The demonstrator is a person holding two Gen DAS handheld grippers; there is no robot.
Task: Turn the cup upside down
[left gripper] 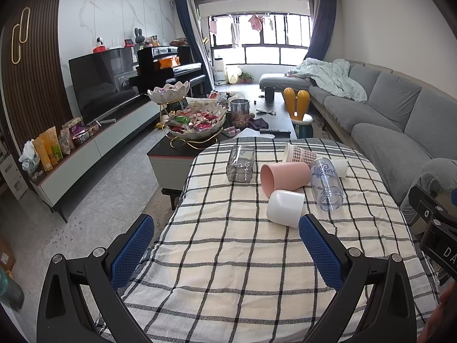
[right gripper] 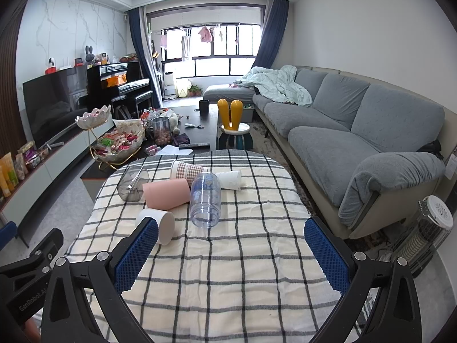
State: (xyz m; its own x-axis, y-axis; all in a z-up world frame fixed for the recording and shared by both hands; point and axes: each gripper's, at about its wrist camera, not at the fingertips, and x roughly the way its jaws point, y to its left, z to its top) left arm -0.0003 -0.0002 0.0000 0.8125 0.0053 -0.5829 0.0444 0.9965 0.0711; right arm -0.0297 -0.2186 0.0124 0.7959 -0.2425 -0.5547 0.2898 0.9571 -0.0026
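Both my left gripper and my right gripper hang spread wide over the near part of the checked tablecloth, their blue pads gripping nothing. Just past my fingers lies the white cup on its side, touching the pink cup behind it, with the clear printed bottle lying just to their right and the grey glass jar to their left. Farther back on the cloth lie a checked-sleeve cup and another white cup, and beyond the table's far edge stands the dark coffee table with its snack bowls.
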